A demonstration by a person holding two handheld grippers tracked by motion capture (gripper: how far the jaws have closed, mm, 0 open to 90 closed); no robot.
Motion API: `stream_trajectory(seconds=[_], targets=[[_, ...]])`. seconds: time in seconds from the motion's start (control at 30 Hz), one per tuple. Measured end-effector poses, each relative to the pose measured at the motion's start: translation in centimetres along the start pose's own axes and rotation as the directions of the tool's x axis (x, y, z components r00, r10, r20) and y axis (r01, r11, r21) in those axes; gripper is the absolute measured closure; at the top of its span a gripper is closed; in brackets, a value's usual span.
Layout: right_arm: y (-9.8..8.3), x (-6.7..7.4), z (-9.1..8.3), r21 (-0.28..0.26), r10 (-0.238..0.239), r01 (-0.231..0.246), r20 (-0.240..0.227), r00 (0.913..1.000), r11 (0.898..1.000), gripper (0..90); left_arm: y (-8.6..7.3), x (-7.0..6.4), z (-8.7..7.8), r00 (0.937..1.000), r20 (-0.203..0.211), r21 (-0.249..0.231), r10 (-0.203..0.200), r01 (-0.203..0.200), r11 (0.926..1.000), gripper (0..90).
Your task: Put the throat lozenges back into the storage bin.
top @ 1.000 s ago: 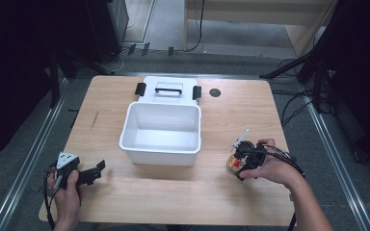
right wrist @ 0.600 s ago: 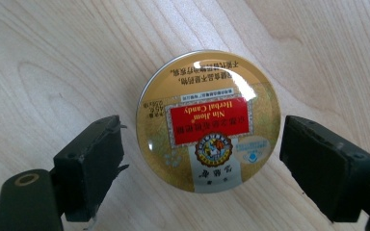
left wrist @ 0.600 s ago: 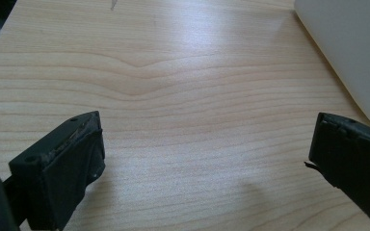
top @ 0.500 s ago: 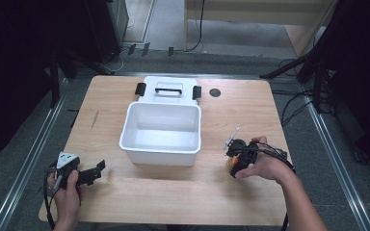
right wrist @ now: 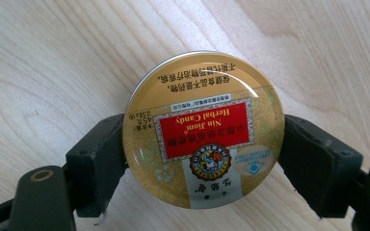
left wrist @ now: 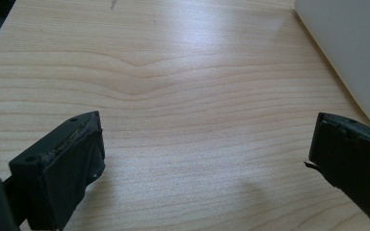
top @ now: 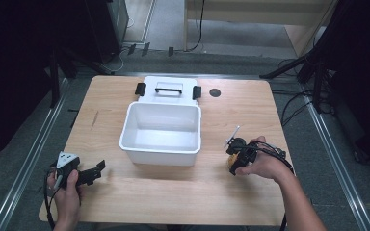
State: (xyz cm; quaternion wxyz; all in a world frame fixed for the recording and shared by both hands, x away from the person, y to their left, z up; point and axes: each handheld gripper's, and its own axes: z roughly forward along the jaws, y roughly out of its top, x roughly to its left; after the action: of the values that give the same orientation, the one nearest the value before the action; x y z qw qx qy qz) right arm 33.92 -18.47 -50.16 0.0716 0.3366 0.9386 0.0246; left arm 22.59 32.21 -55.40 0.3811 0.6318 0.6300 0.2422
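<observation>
A round gold candy tin [right wrist: 203, 130] with a red "Nin Jiom Herbal Candy" label sits between the jaws of my right gripper [right wrist: 204, 154], which press on its two sides. In the high view that gripper [top: 237, 153] and the tin [top: 231, 162] are over the table right of the white bin [top: 159, 156]. My left gripper [top: 96, 169] rests near the table's front left, its jaws wide open. In the left gripper view the open gripper [left wrist: 207, 159] has only bare wood between its fingers.
The open white bin stands at mid-table, with its white lid [top: 168, 89] and black latches behind it. A small black disc [top: 215, 92] lies at the back right. The bin's wall [left wrist: 351, 48] is at the upper right of the left gripper view.
My right hand has shifted slightly left, toward the bin, with the tin held in the gripper. The left gripper has not moved.
</observation>
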Motion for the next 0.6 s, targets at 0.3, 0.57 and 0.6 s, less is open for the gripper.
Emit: stream_trajectory(seconds=[0.3,0.57,0.6], targets=[[0.5,-0.5,-2.1,-0.065,-0.034,0.032,-0.022,0.9992,0.997,20.8,0.0,0.0,0.0,1.0000,0.000,0.003,0.003,-0.003,1.0000,0.0],[1.4,-0.9,-4.6,-0.137,-0.166,0.160,-0.030,0.9858,0.978,20.8,0.0,0.0,0.0,1.0000,0.001,0.001,0.002,-0.002,1.0000,0.0],[1.6,-1.0,-4.8,-0.147,-0.195,0.188,-0.032,0.9803,0.971,20.8,0.0,0.0,0.0,1.0000,0.002,0.000,0.001,-0.001,1.0000,0.0]])
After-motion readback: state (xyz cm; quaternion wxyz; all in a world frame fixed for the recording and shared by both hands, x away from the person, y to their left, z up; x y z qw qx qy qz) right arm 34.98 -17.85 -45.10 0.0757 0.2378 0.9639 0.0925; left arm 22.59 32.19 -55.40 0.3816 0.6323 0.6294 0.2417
